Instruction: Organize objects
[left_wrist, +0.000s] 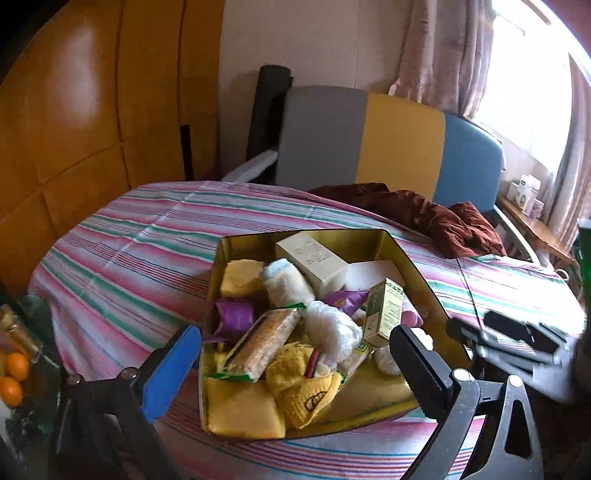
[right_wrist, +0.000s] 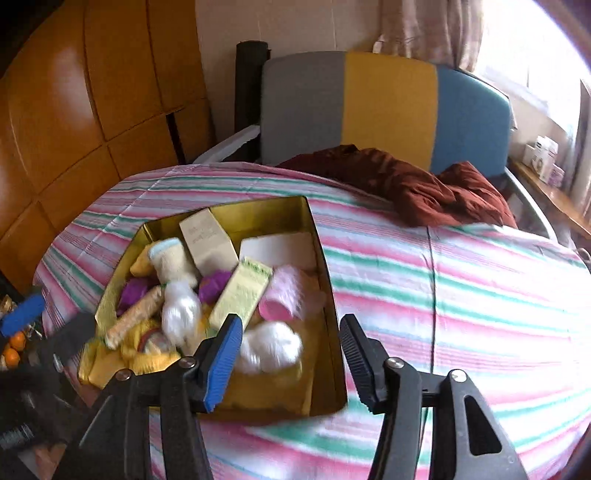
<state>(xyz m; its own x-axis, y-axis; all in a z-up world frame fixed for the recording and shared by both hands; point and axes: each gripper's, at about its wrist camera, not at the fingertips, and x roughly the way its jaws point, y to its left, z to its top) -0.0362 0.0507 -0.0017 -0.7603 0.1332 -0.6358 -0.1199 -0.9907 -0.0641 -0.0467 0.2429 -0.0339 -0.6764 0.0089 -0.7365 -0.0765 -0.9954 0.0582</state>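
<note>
A gold tin box (left_wrist: 424, 273) (right_wrist: 332, 295) sits on the striped bed cover, full of mixed items: a cream carton (left_wrist: 314, 258), a green-and-cream small box (left_wrist: 384, 310) (right_wrist: 243, 291), a biscuit pack (left_wrist: 262, 343), yellow cloths (left_wrist: 240, 410), purple wrappers (left_wrist: 236, 314), white fluffy socks (left_wrist: 328, 328) (right_wrist: 269, 347) and a pink roll (right_wrist: 288, 295). My left gripper (left_wrist: 295, 365) is open and empty, just above the tin's near end. My right gripper (right_wrist: 291, 354) is open and empty over the tin's near right corner. The right gripper shows in the left wrist view (left_wrist: 517, 339).
A dark red cloth (left_wrist: 424, 218) (right_wrist: 424, 188) lies crumpled at the bed's far side. A grey, yellow and blue headboard (left_wrist: 402, 144) stands behind. Oranges (left_wrist: 14, 376) lie at the left. A wooden shelf with small boxes (left_wrist: 528, 199) is by the window.
</note>
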